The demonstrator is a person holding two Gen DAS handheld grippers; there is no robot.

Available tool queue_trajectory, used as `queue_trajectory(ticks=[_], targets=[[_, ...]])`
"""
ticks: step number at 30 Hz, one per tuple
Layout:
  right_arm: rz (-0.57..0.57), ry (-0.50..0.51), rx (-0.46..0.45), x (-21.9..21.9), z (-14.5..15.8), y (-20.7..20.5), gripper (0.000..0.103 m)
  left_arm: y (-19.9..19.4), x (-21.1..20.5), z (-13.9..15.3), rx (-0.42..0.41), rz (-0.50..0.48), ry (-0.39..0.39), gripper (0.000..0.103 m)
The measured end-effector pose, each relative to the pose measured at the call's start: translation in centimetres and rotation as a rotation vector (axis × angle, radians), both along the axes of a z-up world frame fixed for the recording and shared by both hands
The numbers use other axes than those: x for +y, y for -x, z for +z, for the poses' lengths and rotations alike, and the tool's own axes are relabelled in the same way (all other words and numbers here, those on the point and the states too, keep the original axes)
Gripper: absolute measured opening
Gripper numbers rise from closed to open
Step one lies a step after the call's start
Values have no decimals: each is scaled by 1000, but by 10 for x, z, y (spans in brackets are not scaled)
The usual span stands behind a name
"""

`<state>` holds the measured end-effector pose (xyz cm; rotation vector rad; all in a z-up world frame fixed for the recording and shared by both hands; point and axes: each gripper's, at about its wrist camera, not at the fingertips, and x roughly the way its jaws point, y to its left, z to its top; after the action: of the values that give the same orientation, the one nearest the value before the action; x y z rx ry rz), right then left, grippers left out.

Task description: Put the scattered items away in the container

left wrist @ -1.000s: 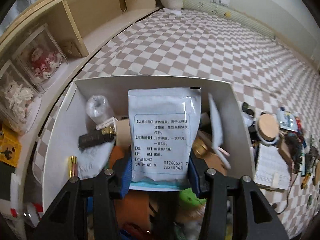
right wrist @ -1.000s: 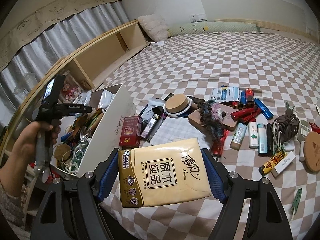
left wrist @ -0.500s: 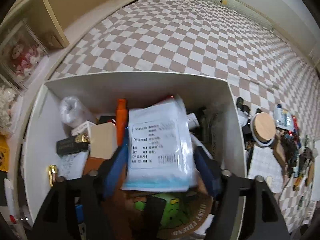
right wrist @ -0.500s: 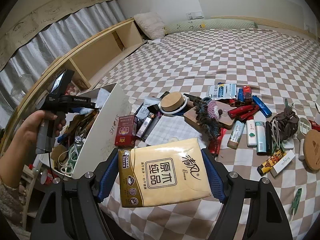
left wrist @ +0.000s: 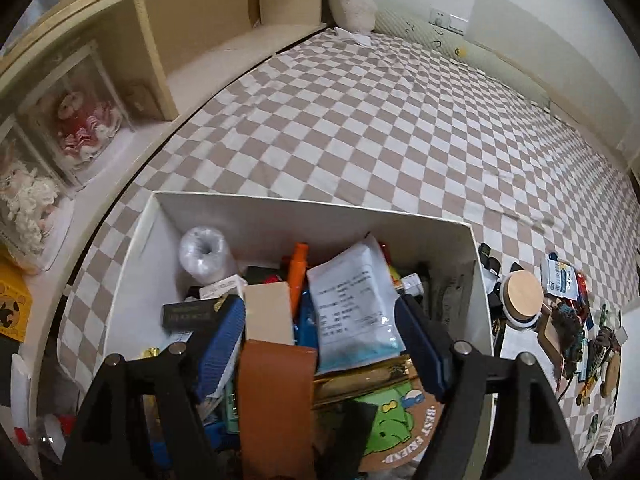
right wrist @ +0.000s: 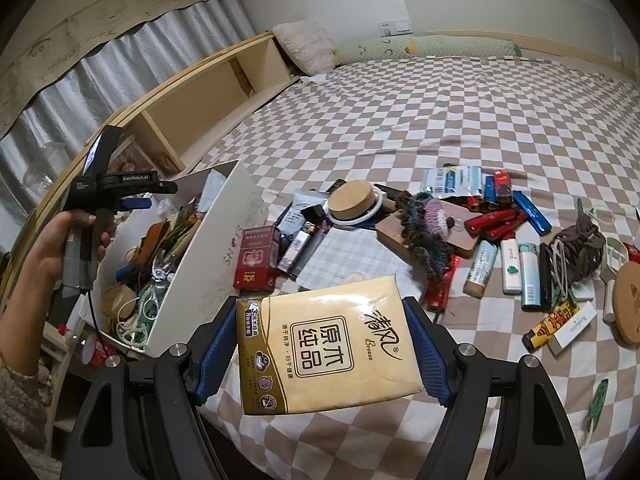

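My right tool [right wrist: 320, 350] grips a yellow tissue pack [right wrist: 326, 346] above the checkered bed [right wrist: 480, 112]; only that view shows the scattered lighters [right wrist: 496, 226] beyond. My left tool [left wrist: 320, 344] stands wide open, empty, over the white box [left wrist: 280, 212], where the white sachet [left wrist: 352, 300] lies among clutter.

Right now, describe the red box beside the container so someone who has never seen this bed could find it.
On the checked bed stands a white container. Leaning against its outer wall, on the clutter side, is the red box. It is the only upright red carton there; the other red things are slim lighters lying farther right.
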<state>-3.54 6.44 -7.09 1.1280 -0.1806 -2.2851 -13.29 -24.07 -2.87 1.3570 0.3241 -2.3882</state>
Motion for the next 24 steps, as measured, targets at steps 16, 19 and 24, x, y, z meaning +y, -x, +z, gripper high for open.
queue_trajectory(ticks=[16, 19, 24], targets=[[209, -85, 97, -77, 25, 5, 79, -94, 45, 45, 275, -178, 121, 103], [258, -104, 111, -100, 31, 9, 79, -107, 47, 46, 290, -181, 157, 103], [330, -140, 129, -143, 41, 19, 79, -120, 40, 35, 284, -179, 188, 103]])
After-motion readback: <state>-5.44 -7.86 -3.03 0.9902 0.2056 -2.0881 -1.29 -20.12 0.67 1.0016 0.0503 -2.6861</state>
